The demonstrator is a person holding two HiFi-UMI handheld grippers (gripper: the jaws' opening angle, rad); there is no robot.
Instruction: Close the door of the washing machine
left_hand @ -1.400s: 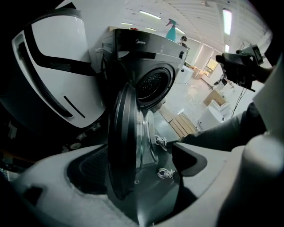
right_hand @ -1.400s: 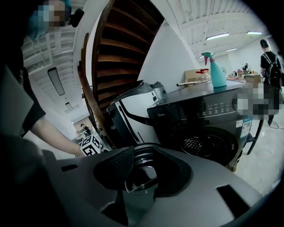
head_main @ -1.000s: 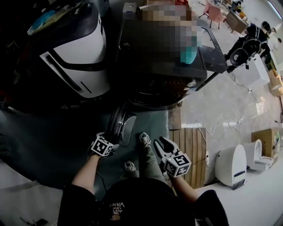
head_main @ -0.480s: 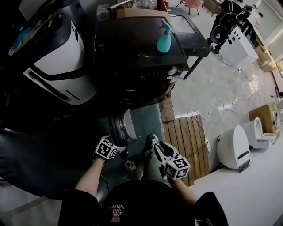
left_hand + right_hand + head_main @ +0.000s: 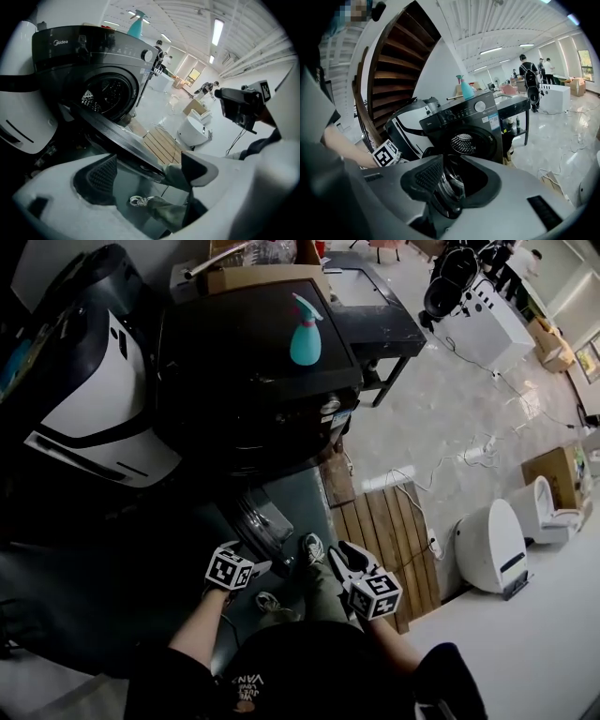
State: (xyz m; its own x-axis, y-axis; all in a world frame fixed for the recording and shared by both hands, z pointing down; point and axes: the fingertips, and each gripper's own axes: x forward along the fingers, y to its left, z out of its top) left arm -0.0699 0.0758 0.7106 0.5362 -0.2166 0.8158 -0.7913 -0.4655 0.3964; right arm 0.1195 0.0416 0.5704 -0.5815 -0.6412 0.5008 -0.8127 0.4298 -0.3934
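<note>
Door (image 5: pixel 255 518) of the washing machine (image 5: pixel 253 381) is seen swung wide open, edge-on just ahead of the left tongs (image 5: pixel 257 567). In the left gripper view the dark rim of the door (image 5: pixel 108 129) is shown running in between the spread jaws of the left tongs (image 5: pixel 150 164); whether either jaw is touching it cannot be told, and the rim is not pinched. The right tongs (image 5: pixel 342 554) are held apart from the door, off to the right of the left tongs, with the jaws likewise spread and nothing gripped; in the right gripper view the bulged glass of the door (image 5: pixel 447 187) is framed beyond the gap of the right tongs (image 5: pixel 451 180). A shoe (image 5: pixel 309 546) is seen on the floor between the two tongs. A slatted wooden board (image 5: pixel 384 531) is laid on the floor just beyond the right tongs. Farther ahead of both tongs the round drum opening (image 5: pixel 463 144) is exposed in the dark front of the machine. A teal spray bottle (image 5: pixel 305 334) is seen standing on the machine's top, and a white appliance (image 5: pixel 94 399) is placed beside the machine, beyond and to the left of the left tongs.
</note>
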